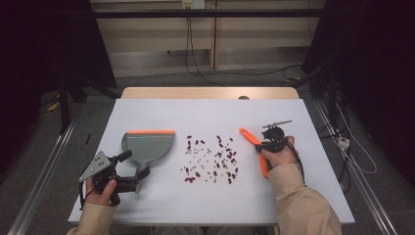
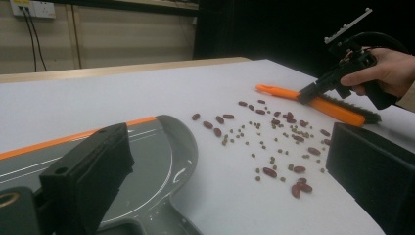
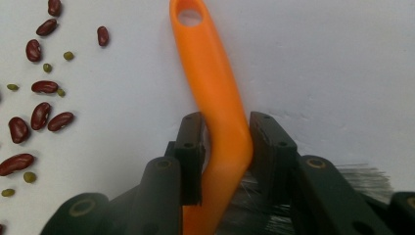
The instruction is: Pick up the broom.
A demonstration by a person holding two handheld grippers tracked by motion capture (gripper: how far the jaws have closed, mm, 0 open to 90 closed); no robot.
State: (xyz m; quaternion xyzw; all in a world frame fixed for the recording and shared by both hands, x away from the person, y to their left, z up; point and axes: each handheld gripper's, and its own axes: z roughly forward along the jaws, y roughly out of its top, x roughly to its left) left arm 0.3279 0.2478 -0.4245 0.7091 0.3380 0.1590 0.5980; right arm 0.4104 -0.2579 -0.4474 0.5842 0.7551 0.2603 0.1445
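At the right of the white table point(image 1: 147, 205), beside scattered beans point(image 1: 210, 159), the right gripper point(image 3: 226, 147) clamps the light, stiff orange plastic brush point(image 3: 215, 88) mid-handle, a likely secure hold; the left gripper point(image 1: 139, 178) grips the grey dustpan point(image 1: 147, 147).

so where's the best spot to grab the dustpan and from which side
Probably by its short handle stub, the narrow part at the near end of the dustpan, coming from the person's side. The pan lies flat with its orange lip facing away and its wide tray too broad for the jaws. The left gripper already sits at that handle; whether its jaws have closed on it is unclear.
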